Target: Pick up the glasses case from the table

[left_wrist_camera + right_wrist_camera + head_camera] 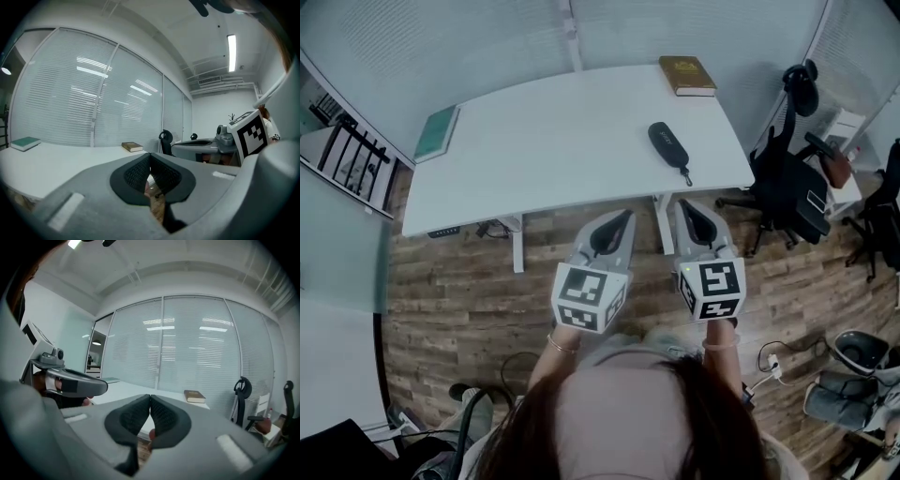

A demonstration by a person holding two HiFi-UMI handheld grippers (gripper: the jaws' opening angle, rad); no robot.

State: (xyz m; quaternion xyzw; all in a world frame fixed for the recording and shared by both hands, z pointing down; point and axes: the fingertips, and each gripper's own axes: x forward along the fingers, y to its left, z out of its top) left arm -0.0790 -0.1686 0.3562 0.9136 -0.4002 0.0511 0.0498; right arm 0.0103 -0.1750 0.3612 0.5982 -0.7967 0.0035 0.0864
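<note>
The black oblong glasses case (667,145) lies on the right part of the white table (553,141), a short cord trailing from its near end. Both grippers hang over the wooden floor just short of the table's front edge. My left gripper (623,215) is shut and empty, below and left of the case. My right gripper (689,205) is also shut and empty, nearly straight below the case. In the left gripper view the jaws (150,155) meet at the tips. The right gripper view shows its jaws (150,397) pressed together too. Neither gripper view shows the case.
A brown book (686,75) lies at the table's far right corner and a green book (437,132) at its left end. Black office chairs (787,178) stand right of the table. Glass walls with blinds run behind it. Cables lie on the floor.
</note>
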